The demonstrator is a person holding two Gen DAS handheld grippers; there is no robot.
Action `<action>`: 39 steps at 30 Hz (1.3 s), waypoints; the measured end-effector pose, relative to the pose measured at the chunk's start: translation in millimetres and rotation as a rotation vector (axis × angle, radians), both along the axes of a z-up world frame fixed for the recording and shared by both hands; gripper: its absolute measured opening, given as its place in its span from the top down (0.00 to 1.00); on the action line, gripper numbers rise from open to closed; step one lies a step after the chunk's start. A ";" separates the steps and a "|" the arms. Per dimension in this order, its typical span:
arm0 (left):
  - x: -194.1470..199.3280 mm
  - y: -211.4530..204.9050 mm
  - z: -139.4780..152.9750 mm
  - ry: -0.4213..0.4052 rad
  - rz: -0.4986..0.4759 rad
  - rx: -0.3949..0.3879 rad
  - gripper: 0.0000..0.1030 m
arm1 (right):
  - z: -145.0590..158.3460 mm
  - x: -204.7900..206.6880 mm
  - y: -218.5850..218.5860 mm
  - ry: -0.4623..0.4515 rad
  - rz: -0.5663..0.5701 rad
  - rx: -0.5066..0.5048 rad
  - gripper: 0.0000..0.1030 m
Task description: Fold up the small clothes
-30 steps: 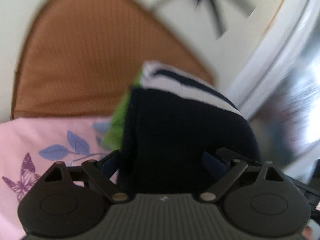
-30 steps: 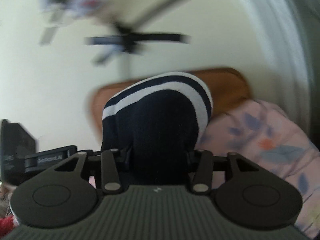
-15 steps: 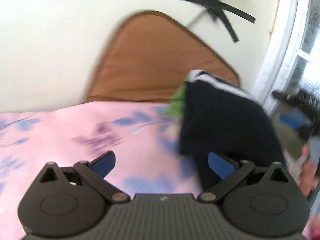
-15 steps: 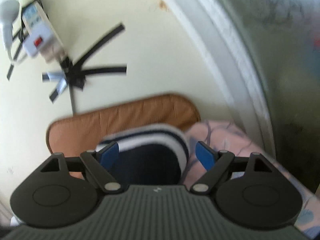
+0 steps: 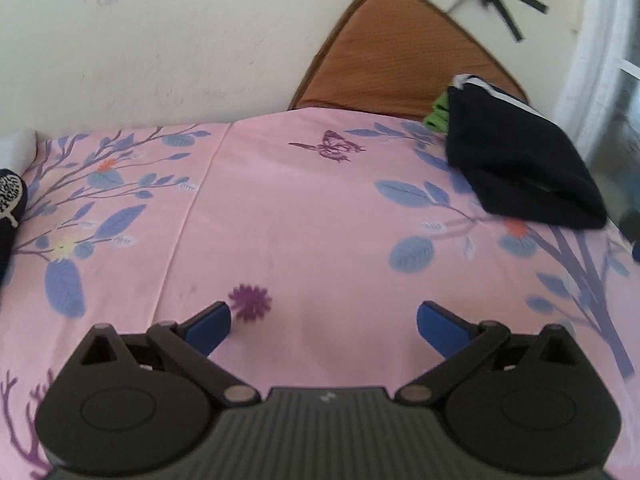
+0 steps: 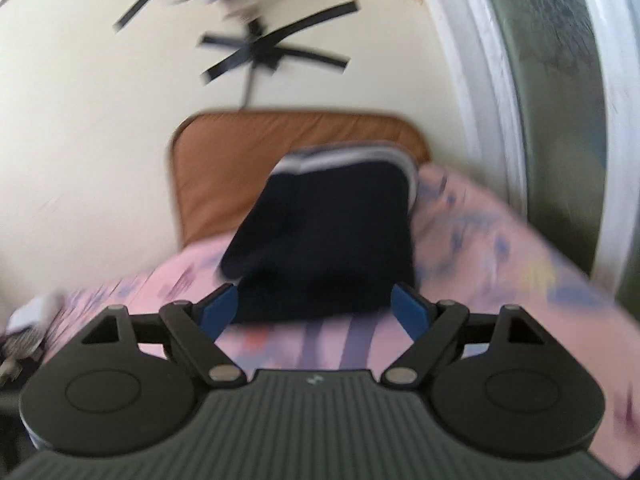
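Observation:
A folded navy garment with white stripes (image 5: 520,164) lies on the pink floral bedsheet (image 5: 312,216) at the far right, on top of a green cloth (image 5: 439,112). It also shows in the right wrist view (image 6: 332,240), just ahead of my right gripper. My left gripper (image 5: 324,320) is open and empty, low over the sheet, well left of the garment. My right gripper (image 6: 316,304) is open and empty, its blue pads (image 6: 218,306) apart before the garment's near edge.
A brown cushion (image 5: 400,56) leans on the cream wall behind the bed. A dark patterned garment (image 5: 10,200) lies at the left edge. A white window frame (image 6: 492,92) stands at the right. Black tape marks the wall (image 6: 264,52).
Both grippers have let go of the navy garment and opened. It now lies on the bed. The left gripper has drawn back and to the left; the right has backed off a little.

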State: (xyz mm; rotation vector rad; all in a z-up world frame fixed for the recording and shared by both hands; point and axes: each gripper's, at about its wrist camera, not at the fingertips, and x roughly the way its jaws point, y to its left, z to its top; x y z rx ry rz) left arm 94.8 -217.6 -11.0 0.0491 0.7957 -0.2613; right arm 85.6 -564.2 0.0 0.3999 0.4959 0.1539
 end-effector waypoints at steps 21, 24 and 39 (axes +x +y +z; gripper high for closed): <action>-109.0 55.7 11.0 -0.091 -0.048 -0.032 0.00 | -5.4 -145.6 73.1 -0.025 -0.125 0.057 0.14; -110.2 60.0 8.6 -0.100 -0.029 -0.022 0.00 | -10.3 -141.9 80.1 -0.010 -0.122 0.068 0.14; -112.6 28.5 2.6 -0.118 -0.119 0.073 0.00 | -17.3 -148.6 73.2 0.028 -0.172 0.097 0.14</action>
